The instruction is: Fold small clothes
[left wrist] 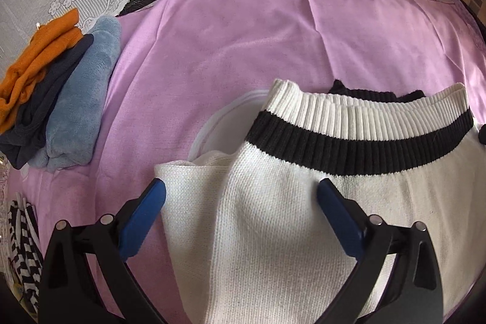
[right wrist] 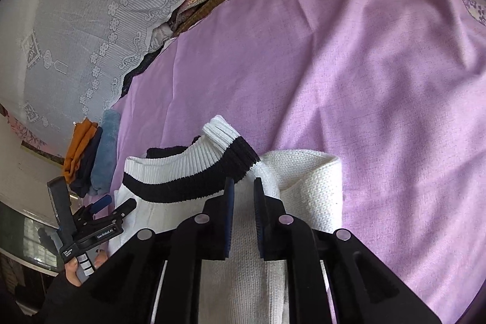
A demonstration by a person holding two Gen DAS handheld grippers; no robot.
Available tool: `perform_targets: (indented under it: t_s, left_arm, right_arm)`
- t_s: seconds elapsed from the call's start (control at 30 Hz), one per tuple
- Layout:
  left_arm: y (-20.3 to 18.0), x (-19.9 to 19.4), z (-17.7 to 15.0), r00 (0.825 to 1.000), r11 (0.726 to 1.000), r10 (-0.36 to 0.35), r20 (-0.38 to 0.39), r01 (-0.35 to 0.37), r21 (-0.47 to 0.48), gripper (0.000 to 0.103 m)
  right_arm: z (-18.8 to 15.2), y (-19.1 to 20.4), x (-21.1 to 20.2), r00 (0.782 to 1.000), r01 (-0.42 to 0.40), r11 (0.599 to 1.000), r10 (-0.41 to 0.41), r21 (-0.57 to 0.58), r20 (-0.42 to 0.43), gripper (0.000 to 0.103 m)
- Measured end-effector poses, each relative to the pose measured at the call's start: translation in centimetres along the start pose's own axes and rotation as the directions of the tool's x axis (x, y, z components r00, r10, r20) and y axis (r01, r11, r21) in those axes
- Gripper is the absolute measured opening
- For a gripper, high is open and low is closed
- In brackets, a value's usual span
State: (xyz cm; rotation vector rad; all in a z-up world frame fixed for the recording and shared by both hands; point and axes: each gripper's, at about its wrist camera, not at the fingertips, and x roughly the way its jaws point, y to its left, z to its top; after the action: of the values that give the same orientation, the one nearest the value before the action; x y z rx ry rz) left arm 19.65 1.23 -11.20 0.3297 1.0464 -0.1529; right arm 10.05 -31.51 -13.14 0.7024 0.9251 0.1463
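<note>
The right gripper (right wrist: 243, 182) has its jaws nearly closed, pinching a ridge of the white knit sweater (right wrist: 243, 278). The left gripper (left wrist: 241, 192) has its jaws spread wide over the sweater's near fold, gripping nothing. The sweater lies on the purple sheet (left wrist: 243, 35), black-striped hem at its far side. Folded clothes (left wrist: 60, 93) are stacked far left.

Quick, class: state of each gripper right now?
Left gripper: open, fingers astride the white sweater, not gripping.
Right gripper: nearly closed on a fold of the sweater.
</note>
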Motion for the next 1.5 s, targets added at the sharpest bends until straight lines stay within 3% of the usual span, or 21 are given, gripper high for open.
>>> perform_targets:
  t_s: [0.03, 0.1, 0.33, 0.6, 0.8, 1.03, 1.2, 1.5]
  left_arm:
    - [0.0, -0.4, -0.1, 1.000, 1.000, 0.006, 0.004, -0.006, 0.002, 0.098]
    - [0.1, -1.3, -0.4, 1.000, 1.000, 0.007, 0.013, -0.007, -0.002, 0.098]
    - [-0.4, -4.0, -1.8, 1.000, 1.000, -0.008, 0.030, 0.008, -0.006, 0.098]
    - [-1.7, -5.3, -4.2, 1.000, 1.000, -0.008, 0.009, 0.008, 0.010, 0.098]
    - [-2.2, -5.5, -5.6, 1.000, 1.000, -0.001, -0.008, 0.002, 0.008, 0.098]
    - [-2.1, -4.1, -7.4, 0.999, 1.000, 0.015, -0.049, -0.015, -0.001, 0.098]
    - [-1.9, -3.8, -7.8, 0.999, 1.000, 0.012, -0.048, -0.013, -0.015, 0.099]
    - [-1.6, -4.6, -8.1, 0.998, 0.999, 0.028, -0.057, -0.029, -0.017, 0.099]
  right_arm:
    - [-0.1, 0.2, -0.6, 1.000, 0.009, 1.000, -0.009, -0.010, 0.008, 0.026]
    - [-0.6, 0.9, -1.6, 1.000, 0.022, 0.999, -0.021, -0.037, 0.023, 0.032]
    - [-3.2, 4.0, -3.6, 1.000, -0.016, 0.990, 0.018, -0.139, 0.011, 0.032]
    - [-6.5, 5.8, -3.6, 0.997, -0.066, 0.980, 0.055, -0.186, -0.060, 0.032]
    - [-8.2, 5.5, -3.4, 0.994, -0.068, 0.980, 0.050, -0.189, -0.101, 0.032]
    - [-9.6, 3.1, -2.7, 0.990, -0.015, 0.985, -0.010, -0.173, -0.141, 0.032]
    - [-9.8, 1.7, -2.5, 0.988, -0.034, 0.988, 0.011, -0.150, -0.152, 0.027]
    - [-9.8, 1.1, -3.1, 0.988, -0.036, 0.988, 0.012, -0.152, -0.154, 0.026]
